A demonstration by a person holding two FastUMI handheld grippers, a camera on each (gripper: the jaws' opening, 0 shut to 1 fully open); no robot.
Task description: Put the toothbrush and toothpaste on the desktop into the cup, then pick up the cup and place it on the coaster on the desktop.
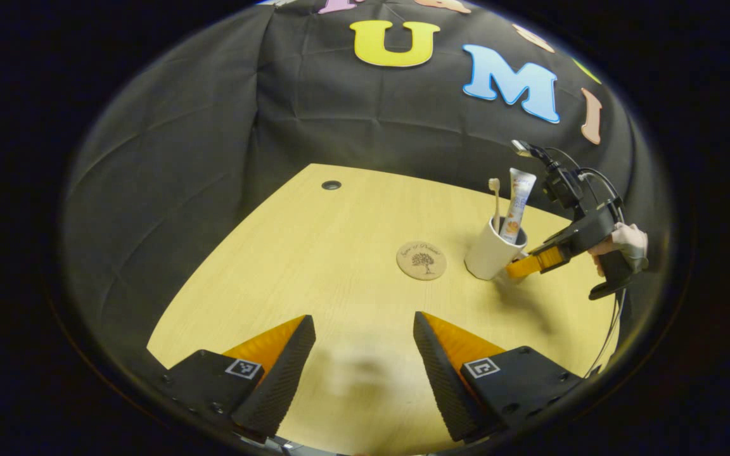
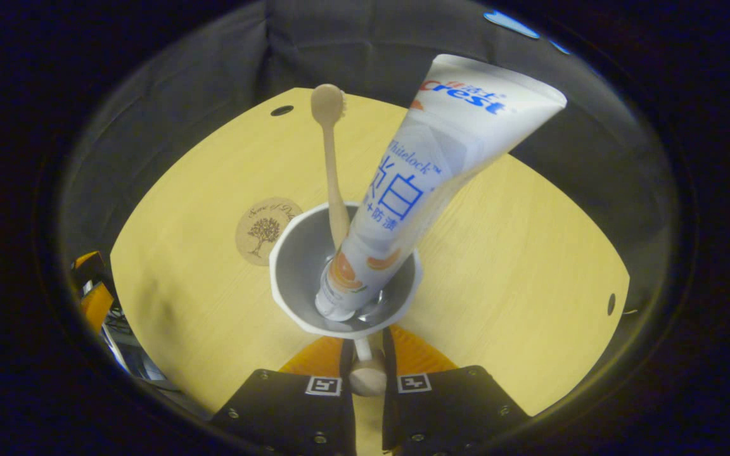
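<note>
White cup (image 1: 493,251) with toothbrush (image 1: 495,201) and toothpaste (image 1: 518,204) stands on the desk (image 1: 314,266) beside the coaster (image 1: 421,260); left gripper (image 1: 364,354) hovers low, fingers apart. Right gripper (image 2: 368,373) grips the cup's handle (image 2: 367,373). Next, I judge: lift it across onto the coaster.

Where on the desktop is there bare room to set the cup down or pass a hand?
Bare wood lies between the left tool and the coaster, and toward the grommet hole. The coaster top is free. Crowded: around the cup, where the right tool grips the handle.
</note>
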